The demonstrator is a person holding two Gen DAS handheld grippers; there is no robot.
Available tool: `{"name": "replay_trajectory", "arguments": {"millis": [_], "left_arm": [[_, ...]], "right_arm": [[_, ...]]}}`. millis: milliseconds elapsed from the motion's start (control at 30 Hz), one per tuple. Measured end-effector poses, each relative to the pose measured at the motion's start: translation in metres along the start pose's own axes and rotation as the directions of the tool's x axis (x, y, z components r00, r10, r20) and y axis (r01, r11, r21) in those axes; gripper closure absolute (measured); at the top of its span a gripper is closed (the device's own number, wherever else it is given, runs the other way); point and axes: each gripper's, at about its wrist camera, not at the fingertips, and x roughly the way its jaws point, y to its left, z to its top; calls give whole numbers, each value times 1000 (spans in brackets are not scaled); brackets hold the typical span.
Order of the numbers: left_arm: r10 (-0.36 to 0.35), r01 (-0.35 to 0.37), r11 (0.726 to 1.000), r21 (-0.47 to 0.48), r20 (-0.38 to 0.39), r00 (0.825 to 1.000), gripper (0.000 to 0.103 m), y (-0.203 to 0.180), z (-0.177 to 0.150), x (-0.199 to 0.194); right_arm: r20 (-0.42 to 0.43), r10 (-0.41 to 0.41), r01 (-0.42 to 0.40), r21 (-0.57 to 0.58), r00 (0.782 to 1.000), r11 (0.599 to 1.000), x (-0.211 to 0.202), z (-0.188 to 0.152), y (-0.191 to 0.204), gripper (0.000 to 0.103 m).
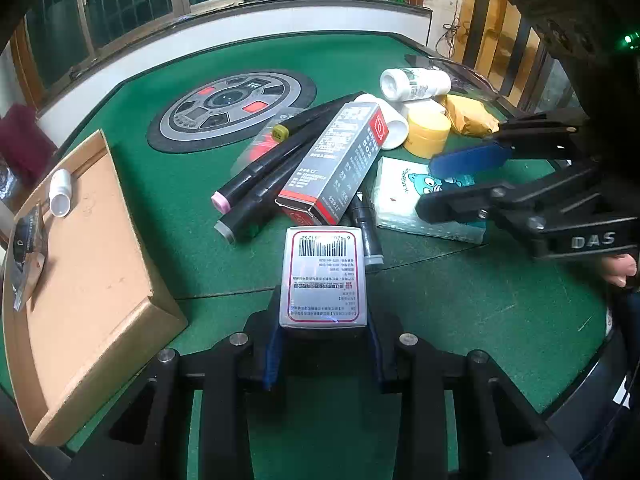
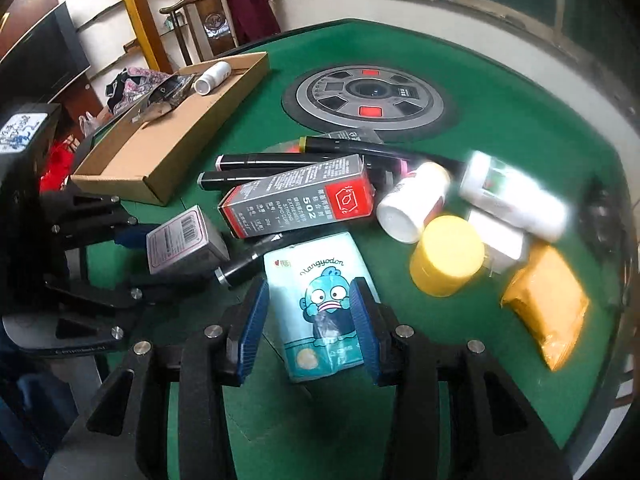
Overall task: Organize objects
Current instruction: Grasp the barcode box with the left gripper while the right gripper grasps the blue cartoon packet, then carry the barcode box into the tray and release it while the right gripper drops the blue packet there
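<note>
Cardboard tray [image 1: 92, 280] far left on bench [image 1: 460, 320]; left tool [image 1: 323, 354] clamped on barcode box [image 1: 323, 276], tray to its left; right tool [image 2: 310, 332] apart, straddling tissue pack [image 2: 320, 300], long axis along fingers.

The left wrist view looks low across the green table [image 1: 460, 320] toward the windows, close behind a pile led by the glue box [image 1: 334, 166]. The right wrist view looks steeply down on that pile from its other side; both share the cardboard tray [image 2: 160, 160].
</note>
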Motion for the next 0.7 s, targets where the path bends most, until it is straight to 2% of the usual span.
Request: {"name": "replay_trajectory", "arguments": {"millis": [100, 233, 333, 367, 500, 567, 633, 667, 700], "left_arm": [[-1, 1, 1000, 1, 3, 1000, 72, 0, -1, 0], [-5, 5, 1000, 3, 9, 1000, 72, 1, -1, 1], [-7, 7, 1000, 1, 10, 1000, 72, 1, -1, 1], [-9, 9, 1000, 1, 12, 1000, 72, 1, -2, 1], [-15, 16, 1000, -9, 17, 1000, 72, 1, -3, 0], [-15, 15, 1000, -10, 16, 1000, 72, 1, -4, 0], [-13, 13, 1000, -9, 16, 1000, 72, 2, -4, -1], [-12, 12, 1000, -8, 16, 1000, 72, 2, -4, -1], [-13, 13, 1000, -8, 17, 1000, 72, 3, -4, 0]], "right_arm": [[12, -117, 117, -43, 993, 992, 4, 0, 3, 63], [4, -54, 54, -38, 999, 998, 5, 0, 1, 63], [0, 110, -110, 26, 994, 994, 2, 2, -10, 63], [5, 126, -126, 44, 992, 991, 2, 3, -13, 63], [14, 154, -155, 59, 988, 986, -1, 1, -13, 63], [17, 106, -107, 17, 994, 994, -3, 0, -3, 63], [10, 24, -24, -26, 1000, 999, 0, -3, 5, 54], [-9, 4, -5, -33, 1000, 999, 3, -3, 7, 40], [-27, -4, 3, -35, 1000, 999, 6, -3, 8, 37]]}}
